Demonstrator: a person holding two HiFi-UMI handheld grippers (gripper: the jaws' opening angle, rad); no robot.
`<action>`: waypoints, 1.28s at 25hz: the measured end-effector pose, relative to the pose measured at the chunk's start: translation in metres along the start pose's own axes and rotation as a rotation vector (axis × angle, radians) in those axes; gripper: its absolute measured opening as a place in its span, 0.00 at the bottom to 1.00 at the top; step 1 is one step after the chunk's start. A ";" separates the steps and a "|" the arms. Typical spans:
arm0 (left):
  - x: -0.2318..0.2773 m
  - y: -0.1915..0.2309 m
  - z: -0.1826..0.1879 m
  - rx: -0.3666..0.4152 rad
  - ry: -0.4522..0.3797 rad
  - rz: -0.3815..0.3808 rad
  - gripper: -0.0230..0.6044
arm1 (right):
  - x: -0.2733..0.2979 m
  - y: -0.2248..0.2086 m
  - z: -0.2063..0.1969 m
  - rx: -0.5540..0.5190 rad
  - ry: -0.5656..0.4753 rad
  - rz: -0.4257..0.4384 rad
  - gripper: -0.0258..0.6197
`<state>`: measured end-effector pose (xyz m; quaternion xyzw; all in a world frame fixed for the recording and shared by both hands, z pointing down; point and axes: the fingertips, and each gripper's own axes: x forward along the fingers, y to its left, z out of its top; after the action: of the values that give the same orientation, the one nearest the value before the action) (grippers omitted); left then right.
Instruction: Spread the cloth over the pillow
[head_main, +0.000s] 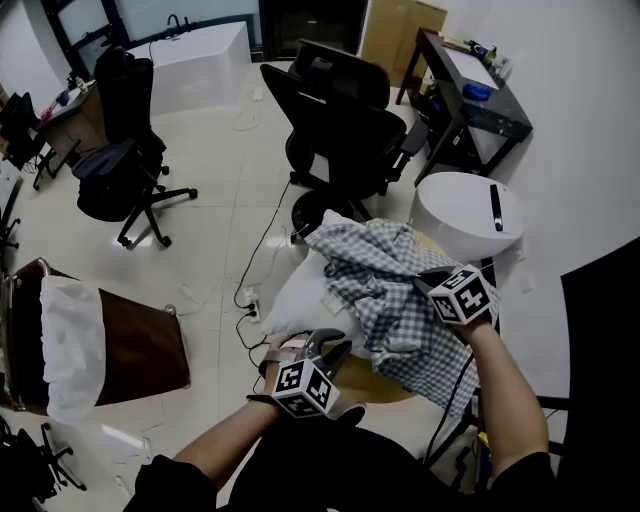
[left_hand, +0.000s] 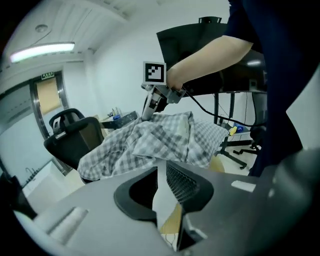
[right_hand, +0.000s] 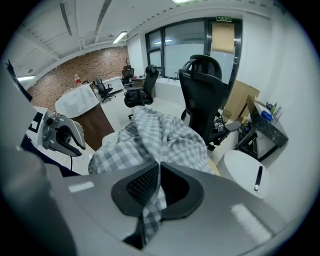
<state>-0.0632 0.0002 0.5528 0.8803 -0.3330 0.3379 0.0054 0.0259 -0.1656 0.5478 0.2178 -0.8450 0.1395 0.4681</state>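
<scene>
Checked grey-and-white cloth (head_main: 385, 280) is lying in a bunched, wrinkled heap over the white pillow (head_main: 298, 296), which is resting on a round wooden table (head_main: 372, 388). Cloth is covering the pillow's right and far parts and hanging off the table edge on the near right; the pillow's left side is showing bare. Right gripper (head_main: 430, 283) is sitting at the cloth's right edge, pointing steeply down, its marker cube facing up. In the right gripper view its jaws are standing closed, pinching a fold of the checked fabric, with a strip of it trailing down between the pads. Left gripper (head_main: 338, 345) is hovering at the pillow's near-left corner, just beside the cloth's near edge, the hand behind it angled low. In the left gripper view its jaws are standing slightly apart; a strip of white and a bit of tan tabletop are showing through the narrow gap, and no fabric is being pressed between the pads. The two grippers are facing each other across the heap, each showing in the other's view. A white round stool (head_main: 455, 215) with a black bar-shaped object (head_main: 495, 207) on top is standing just beyond the table. A black office chair (head_main: 345, 120) is standing behind the pillow, another black chair (head_main: 125, 150) far left, and a brown seat with a white cover (head_main: 70, 340) near left.
</scene>
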 end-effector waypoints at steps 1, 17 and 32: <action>0.008 -0.003 0.002 -0.021 0.001 -0.020 0.14 | 0.001 -0.002 -0.002 0.003 0.002 -0.001 0.06; 0.058 0.032 0.042 -0.164 0.061 -0.107 0.11 | 0.003 0.007 -0.006 0.022 -0.046 0.014 0.06; -0.053 0.097 -0.011 -0.190 0.122 -0.018 0.04 | -0.005 0.097 0.058 -0.126 -0.191 0.168 0.06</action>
<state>-0.1561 -0.0422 0.5082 0.8565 -0.3548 0.3578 0.1119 -0.0630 -0.1057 0.5098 0.1290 -0.9080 0.1036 0.3849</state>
